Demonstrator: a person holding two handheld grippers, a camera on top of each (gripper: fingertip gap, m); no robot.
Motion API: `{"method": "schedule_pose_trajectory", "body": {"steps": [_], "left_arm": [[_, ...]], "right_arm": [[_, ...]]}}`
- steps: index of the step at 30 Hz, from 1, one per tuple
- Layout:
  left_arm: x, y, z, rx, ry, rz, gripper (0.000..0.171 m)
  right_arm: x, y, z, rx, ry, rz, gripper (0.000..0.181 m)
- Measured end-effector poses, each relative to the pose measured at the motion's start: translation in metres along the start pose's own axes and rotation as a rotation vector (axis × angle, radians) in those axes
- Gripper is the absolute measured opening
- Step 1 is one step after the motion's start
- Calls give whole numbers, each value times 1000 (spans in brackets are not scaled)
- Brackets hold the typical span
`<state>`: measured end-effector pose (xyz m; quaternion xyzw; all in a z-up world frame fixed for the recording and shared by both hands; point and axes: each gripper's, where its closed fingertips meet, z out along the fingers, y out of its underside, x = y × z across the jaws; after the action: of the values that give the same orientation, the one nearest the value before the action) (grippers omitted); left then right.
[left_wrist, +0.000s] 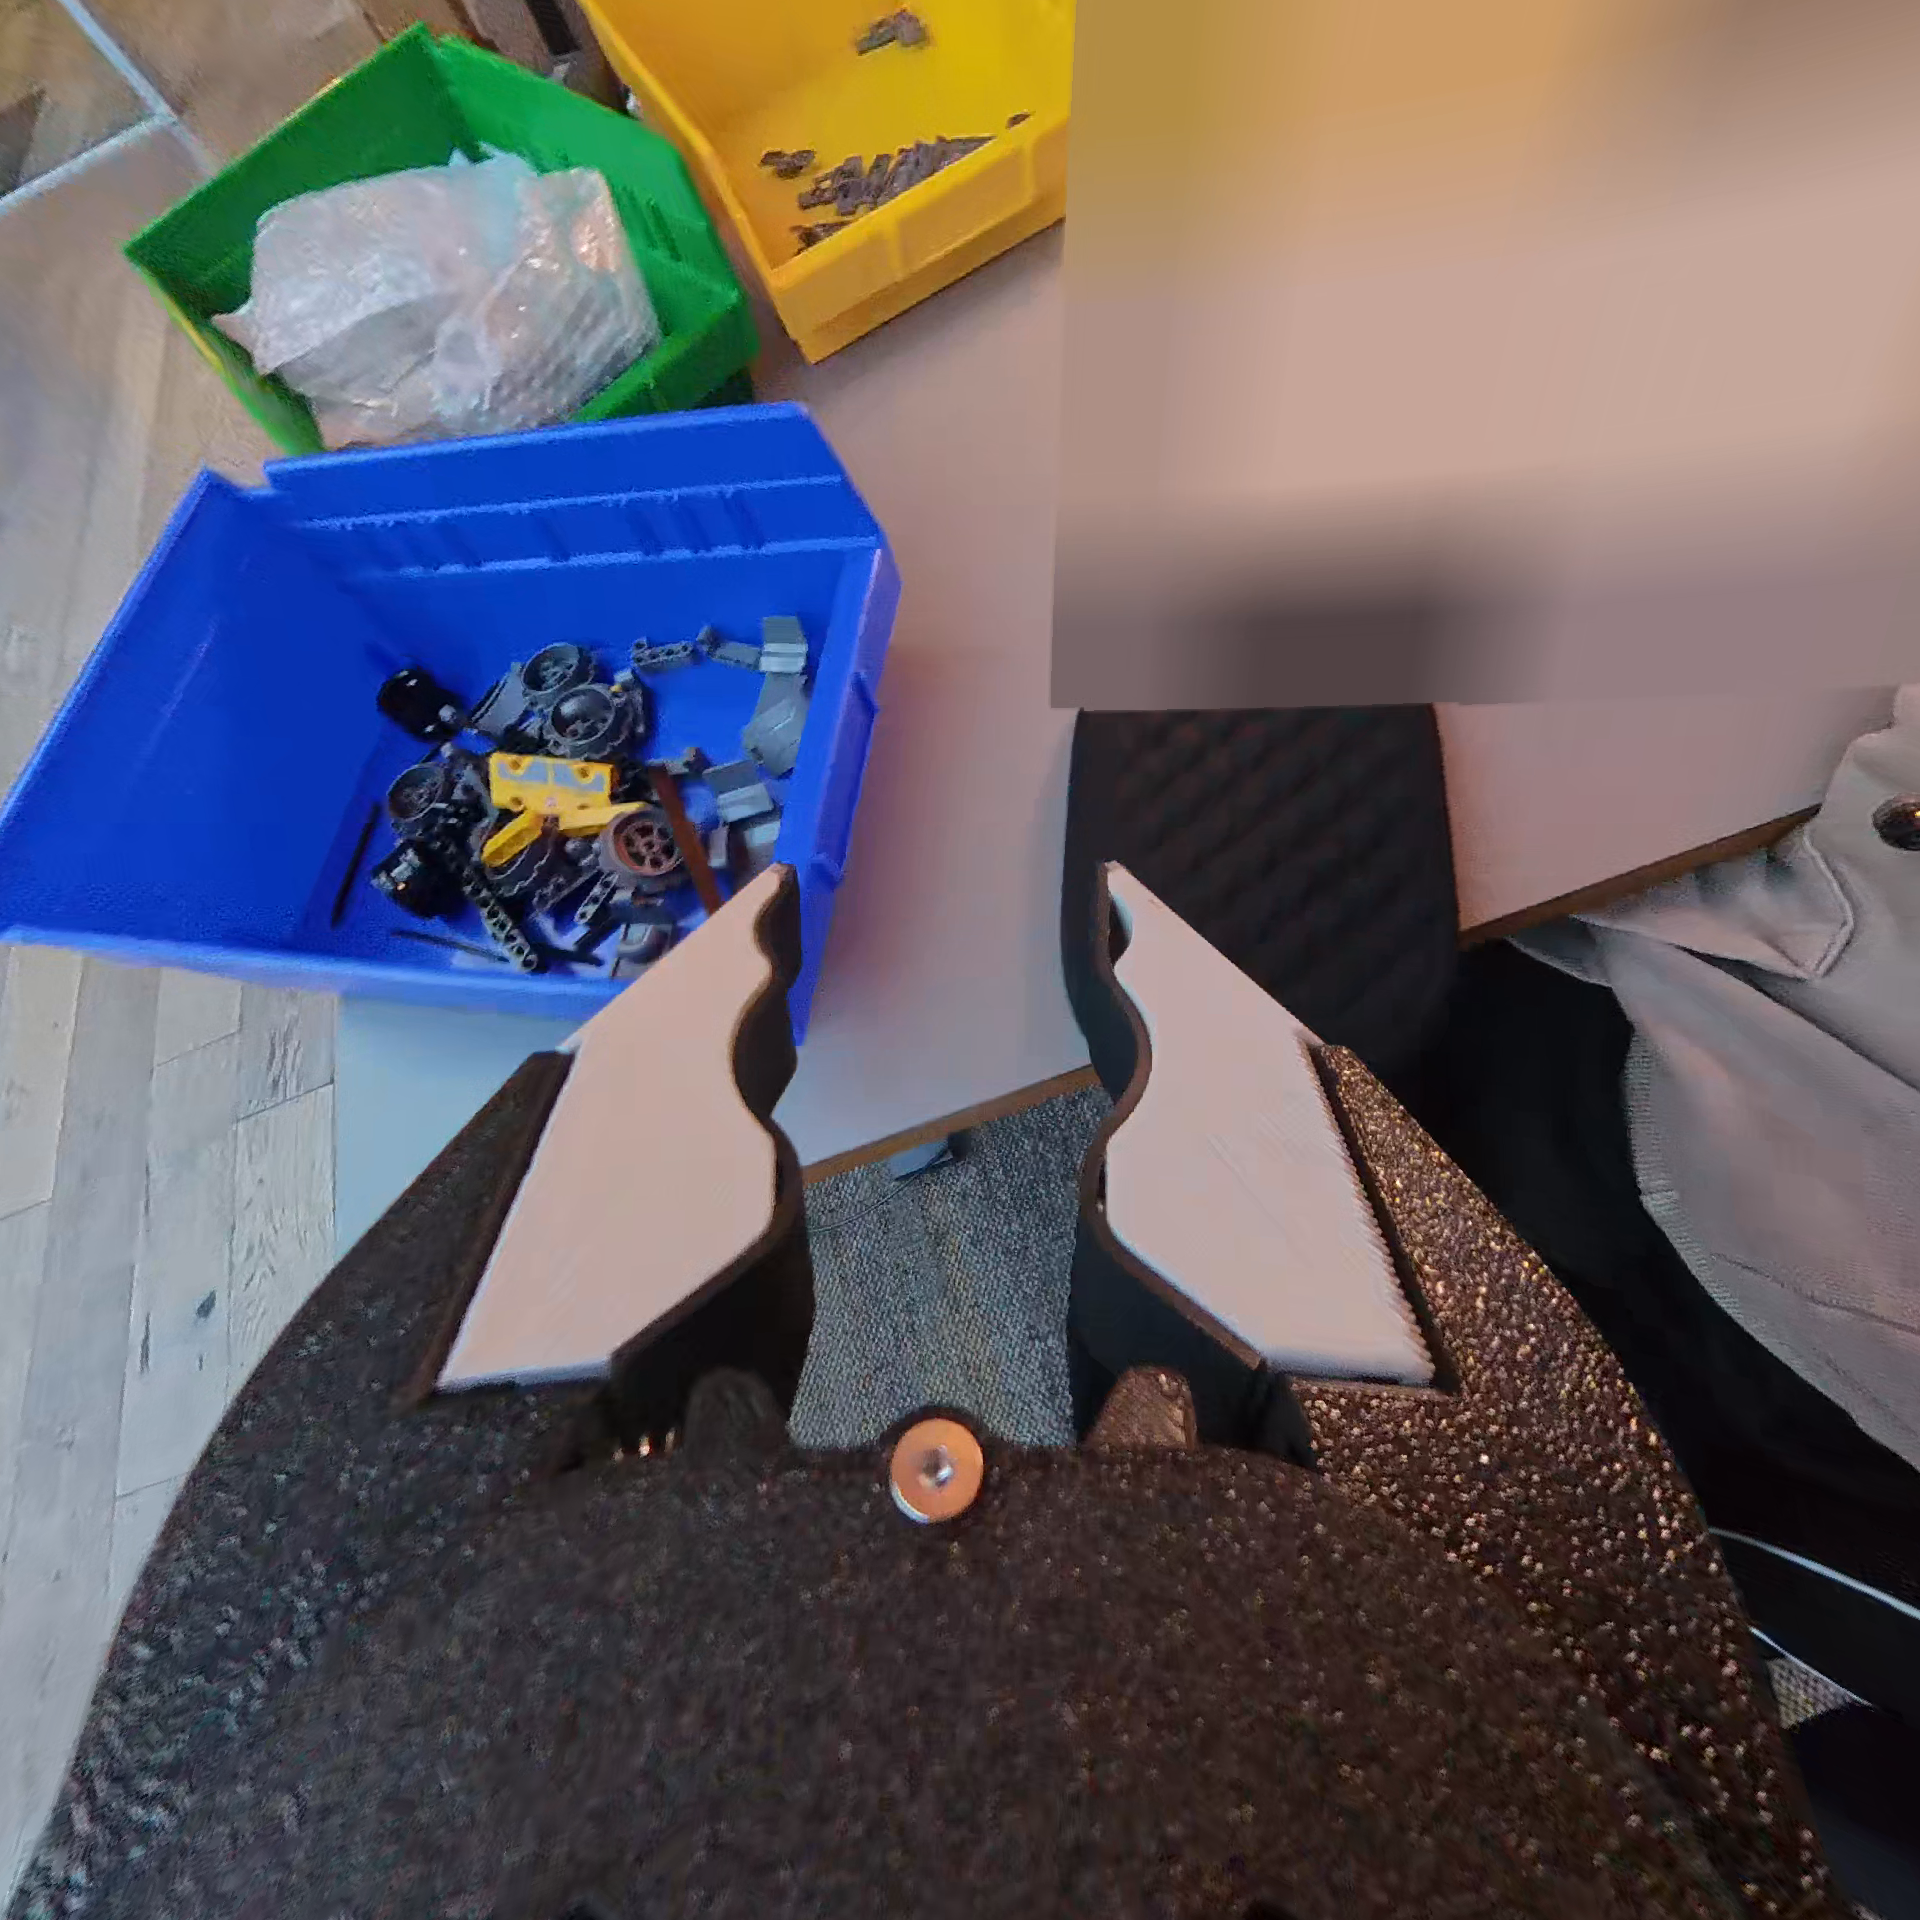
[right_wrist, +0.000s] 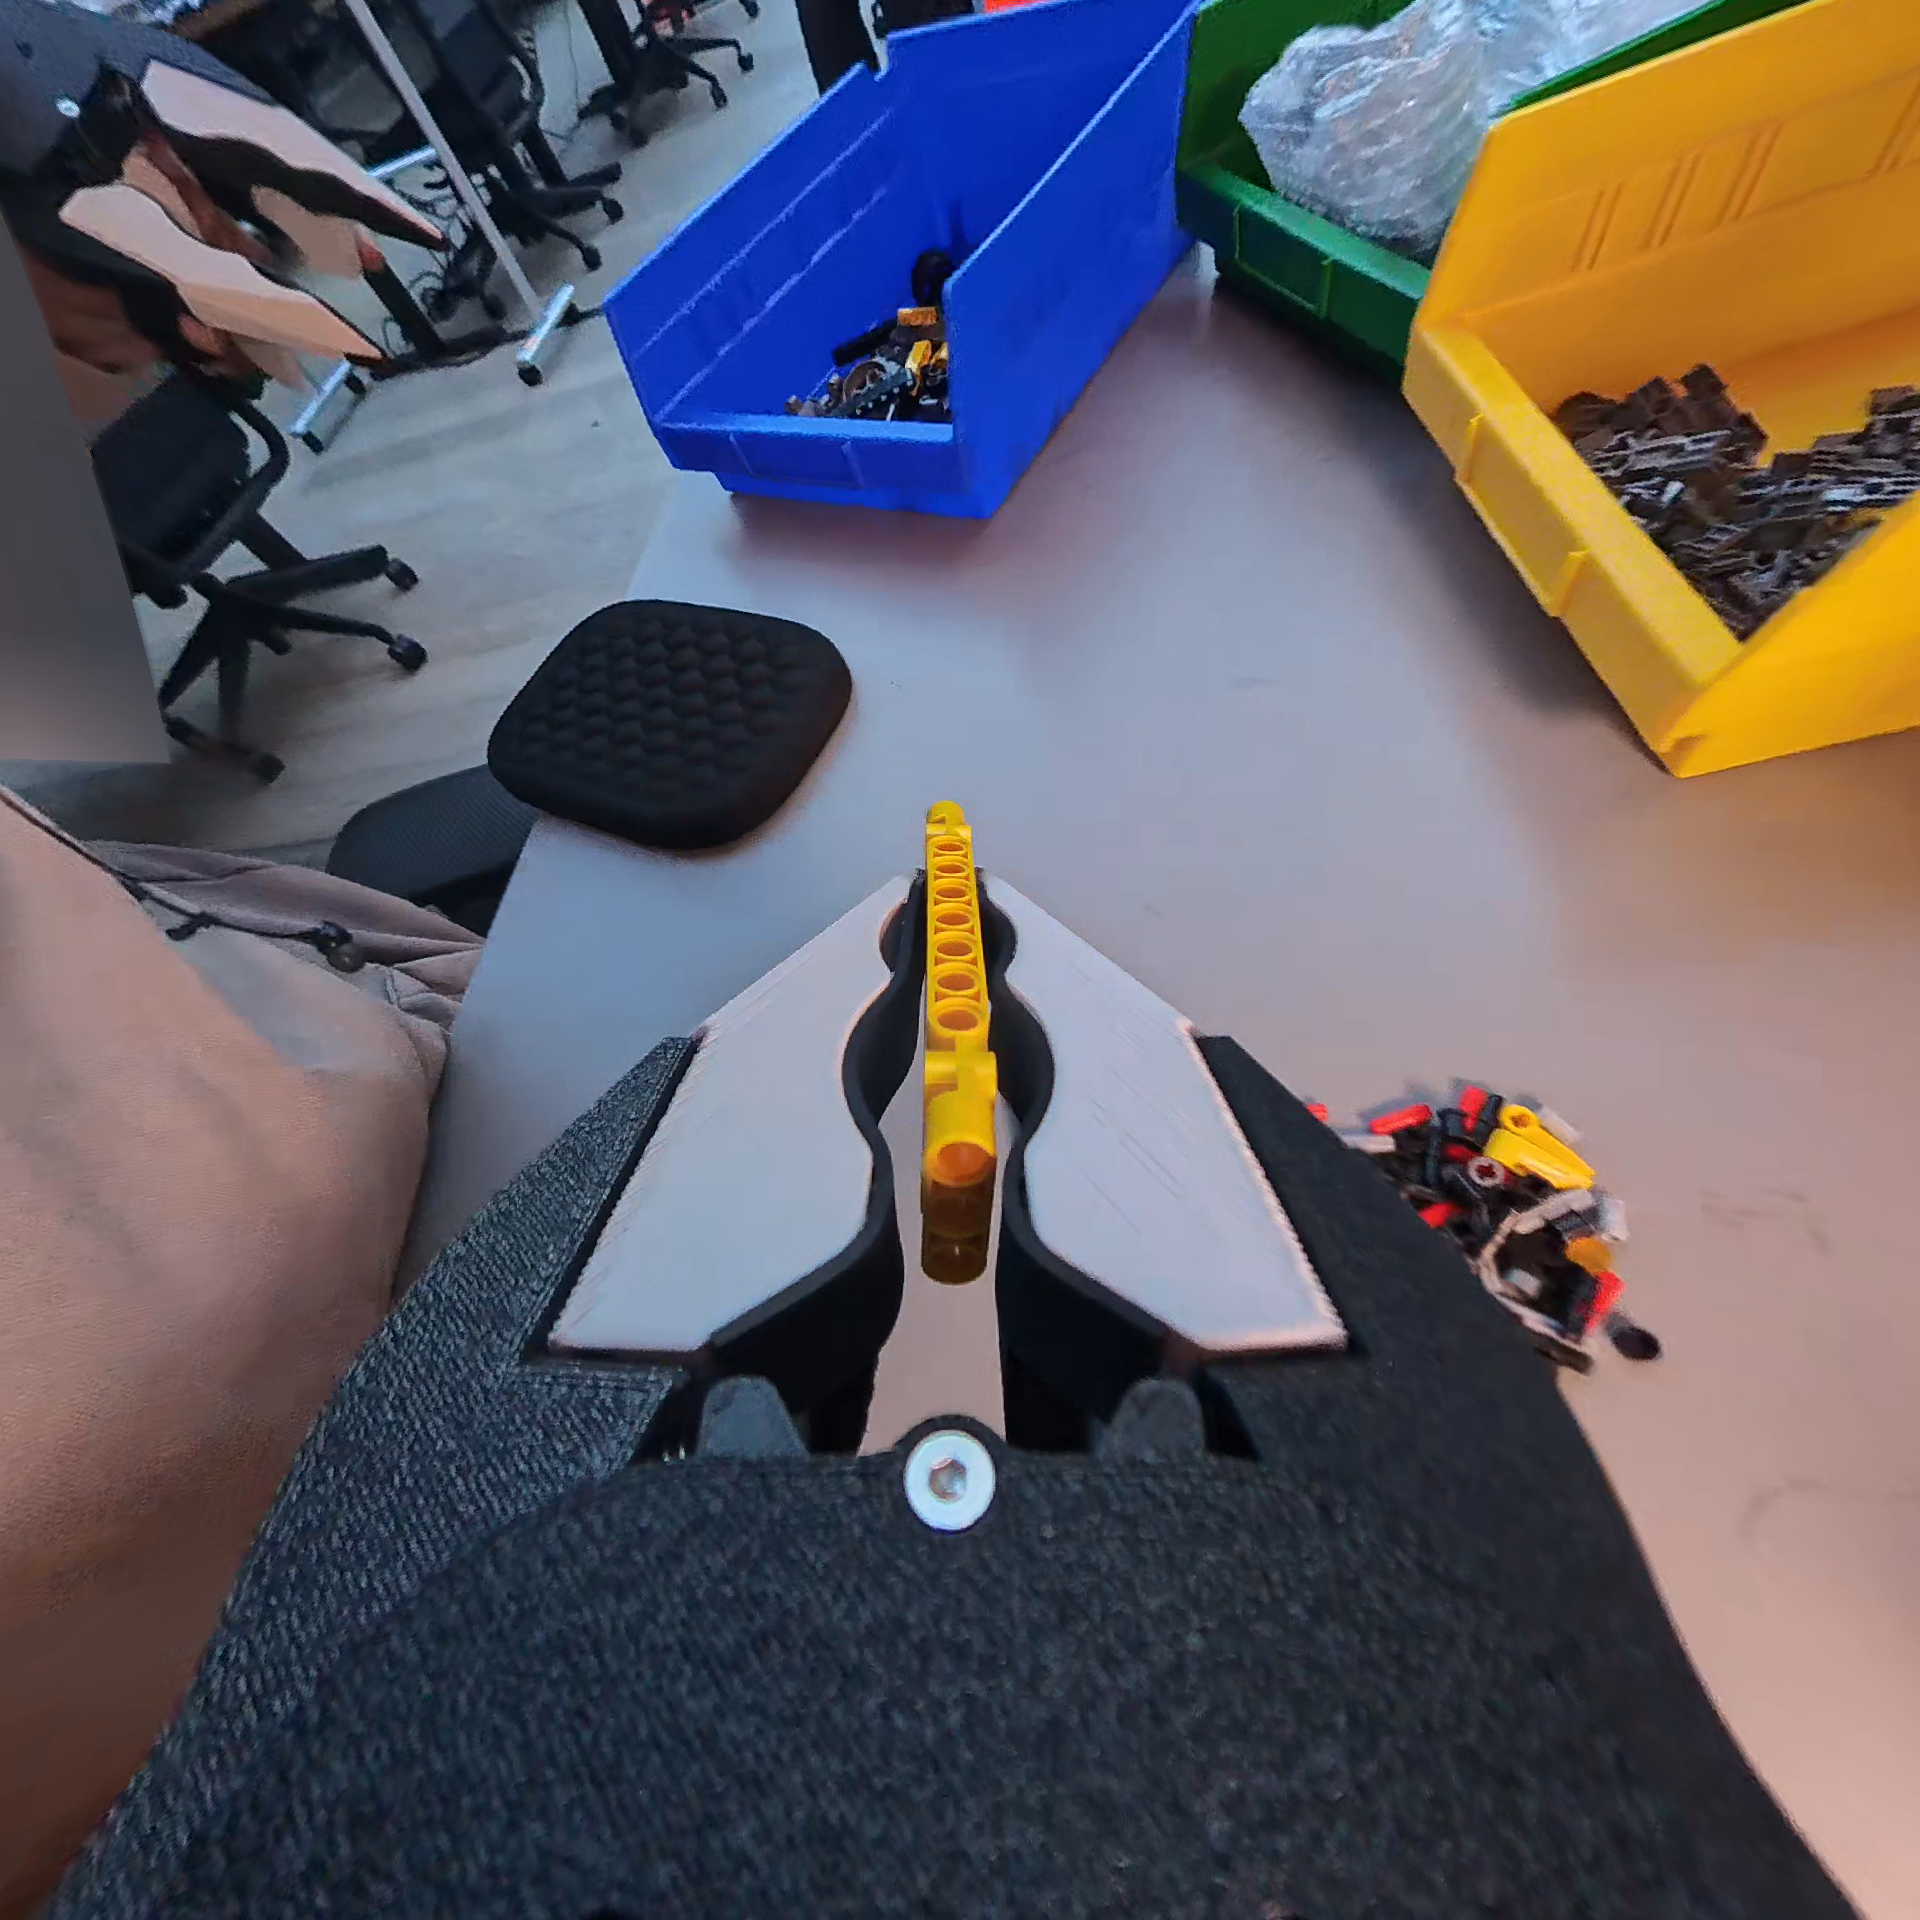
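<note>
My right gripper (right_wrist: 951, 883) is shut on a long yellow beam with holes (right_wrist: 956, 977), held above the grey table (right_wrist: 1195, 727); the beam sticks out past the fingertips. A pile of small red, black and yellow parts (right_wrist: 1507, 1205) lies on the table just right of this gripper. My left gripper (left_wrist: 945, 883) is open and empty, held over the table's near corner beside the blue bin (left_wrist: 208, 727) of wheels and grey and yellow parts (left_wrist: 582, 800). The left gripper also shows far off in the right wrist view (right_wrist: 405, 296).
A green bin (left_wrist: 416, 114) holds crumpled clear plastic (left_wrist: 447, 281). A yellow bin (right_wrist: 1558, 520) holds dark small parts (right_wrist: 1766, 488). A black textured pad (right_wrist: 670, 722) lies at the table edge. A person's sleeve (right_wrist: 156, 1143) is at left. Office chairs (right_wrist: 208, 540) stand on the floor. Some 40 centimetres of space lies between my two pairs of fingers.
</note>
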<state>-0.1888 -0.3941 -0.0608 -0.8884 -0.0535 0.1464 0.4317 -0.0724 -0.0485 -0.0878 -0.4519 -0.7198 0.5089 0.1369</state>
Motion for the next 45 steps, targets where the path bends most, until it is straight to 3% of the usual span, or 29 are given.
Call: {"method": "schedule_pose_trajectory", "body": {"steps": [7,10,14,21,25,29,32,36,45], "left_arm": [[33,4,26,45,81,-6,56],[38,20,28,80,109,-56,56],[30,62,12,108,68,-122,55],[21,137,-4,103,38,-230,57],[16,159,-6,114,6,-243,57],[11,163,-1,144,15,-258,57],[7,153,12,158,33,-232,57],[11,113,37,206,92,-164,58],[70,-53,101,424,331,128,56]], "right_arm": [[10,26,-34,73,167,67,6],[4,45,-48,59,279,99,6],[-4,51,-58,34,376,163,6],[-6,16,-20,-29,396,123,6],[-11,4,3,-73,400,78,6],[-20,3,10,-101,412,54,6],[-26,6,1,-98,437,41,6],[-28,21,-20,-75,479,57,9],[-31,62,-48,42,535,39,12]]}}
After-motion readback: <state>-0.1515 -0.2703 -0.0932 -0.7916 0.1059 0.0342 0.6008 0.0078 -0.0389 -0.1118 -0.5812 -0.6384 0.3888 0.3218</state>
